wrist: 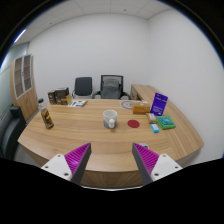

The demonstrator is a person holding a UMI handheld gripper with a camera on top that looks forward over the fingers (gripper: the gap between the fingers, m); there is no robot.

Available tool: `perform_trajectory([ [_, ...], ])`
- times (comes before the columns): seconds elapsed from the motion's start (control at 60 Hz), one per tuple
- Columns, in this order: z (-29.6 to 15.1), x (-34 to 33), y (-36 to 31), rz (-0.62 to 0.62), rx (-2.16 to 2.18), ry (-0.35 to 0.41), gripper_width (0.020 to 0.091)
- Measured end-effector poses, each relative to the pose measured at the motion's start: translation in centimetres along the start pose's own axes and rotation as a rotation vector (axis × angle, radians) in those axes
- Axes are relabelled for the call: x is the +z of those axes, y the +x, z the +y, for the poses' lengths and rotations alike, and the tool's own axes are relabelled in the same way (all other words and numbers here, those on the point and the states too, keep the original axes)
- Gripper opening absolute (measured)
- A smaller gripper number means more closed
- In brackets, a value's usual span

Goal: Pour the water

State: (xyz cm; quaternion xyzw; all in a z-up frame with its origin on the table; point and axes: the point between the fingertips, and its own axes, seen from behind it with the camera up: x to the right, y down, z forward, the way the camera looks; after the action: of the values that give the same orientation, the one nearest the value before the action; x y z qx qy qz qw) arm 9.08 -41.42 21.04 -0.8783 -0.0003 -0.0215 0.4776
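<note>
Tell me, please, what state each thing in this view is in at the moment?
tool: open, holding nothing, short of the table things
bottle: upright, cap on, dark liquid inside
cup: upright at mid-table, contents cannot be seen
red lid: lying flat beside the cup
two office chairs: unoccupied, behind the table

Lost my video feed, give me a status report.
Gripper open, empty, short of the desk. Cup mid-desk beyond the fingers; bottle off to its left. Path to cup looks clear.
</note>
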Motion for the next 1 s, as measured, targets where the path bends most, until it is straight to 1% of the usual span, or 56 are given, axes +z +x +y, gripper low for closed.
perform_trajectory([
  [0.25,0.5,1.3,-1.9,-0.006,-0.011,-0.012,0.0855],
  [0.433,0.9,2.1,-7.6,-0.011,-0.031,-0.016,0.0852],
  [0.55,1.4,3.5,-13.5,-0.023,-0.032,-0.029,0.0853],
  [0.7,1.5,6.0,-23.0,-0.023,-0.033,-0.033,0.0851],
  [0.883,0.6,10.8,-35.8,-0.051,-0.008,-0.004,0.0848],
  [1.0,-1.0,15.1,-41.3,-0.056,0.011,0.04,0.0854],
])
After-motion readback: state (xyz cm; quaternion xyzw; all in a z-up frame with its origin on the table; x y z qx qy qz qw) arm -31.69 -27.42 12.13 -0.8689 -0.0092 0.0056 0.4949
